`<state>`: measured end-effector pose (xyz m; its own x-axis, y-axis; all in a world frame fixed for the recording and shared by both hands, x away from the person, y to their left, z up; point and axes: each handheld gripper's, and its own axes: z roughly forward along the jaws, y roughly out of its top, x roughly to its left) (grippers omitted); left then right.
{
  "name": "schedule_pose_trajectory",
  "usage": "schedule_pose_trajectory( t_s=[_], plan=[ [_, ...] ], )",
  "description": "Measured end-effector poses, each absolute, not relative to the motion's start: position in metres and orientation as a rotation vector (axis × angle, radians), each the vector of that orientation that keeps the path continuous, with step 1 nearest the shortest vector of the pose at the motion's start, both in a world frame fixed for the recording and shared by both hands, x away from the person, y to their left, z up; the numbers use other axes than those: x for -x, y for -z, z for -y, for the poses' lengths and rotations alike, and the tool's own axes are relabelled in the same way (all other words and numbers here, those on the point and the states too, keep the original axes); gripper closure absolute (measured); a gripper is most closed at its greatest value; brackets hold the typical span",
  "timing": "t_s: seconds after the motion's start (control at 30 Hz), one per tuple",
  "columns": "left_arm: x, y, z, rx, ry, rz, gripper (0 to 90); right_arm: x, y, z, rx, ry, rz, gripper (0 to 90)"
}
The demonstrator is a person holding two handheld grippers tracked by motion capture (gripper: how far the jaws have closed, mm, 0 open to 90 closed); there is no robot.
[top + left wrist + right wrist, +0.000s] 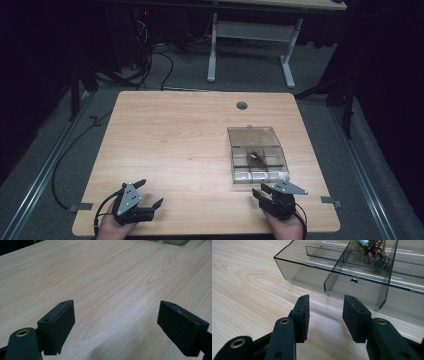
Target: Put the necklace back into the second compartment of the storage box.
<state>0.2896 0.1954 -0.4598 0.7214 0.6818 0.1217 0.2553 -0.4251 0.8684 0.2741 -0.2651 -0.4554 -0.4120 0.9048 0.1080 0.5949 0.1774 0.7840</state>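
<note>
The small tangle of dark and reddish bits in a middle cell of the clear compartment box is too small and cut off to identify. The right gripper sits low on the wooden table, just before the box's near wall, jaws partly spread on nothing. The left gripper rests well apart, jaws wide over bare wood.

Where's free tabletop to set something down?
Bare wood fills the light wooden table left of the clear smoke-grey compartment box, from the far edge to the left gripper. Crowded near right: right gripper sits just short of the box.
</note>
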Motion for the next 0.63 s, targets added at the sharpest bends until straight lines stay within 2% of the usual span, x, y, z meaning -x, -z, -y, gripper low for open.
schedule_pose_trajectory(
  t_s=[0.63],
  plan=[
    [-0.2897, 0.4599, -0.1944, -2.009, -0.585, -0.709, 15.1, -0.2722, 0.4548, 0.2652, -1.407, -1.119, -2.023, 55.2]
  ],
)
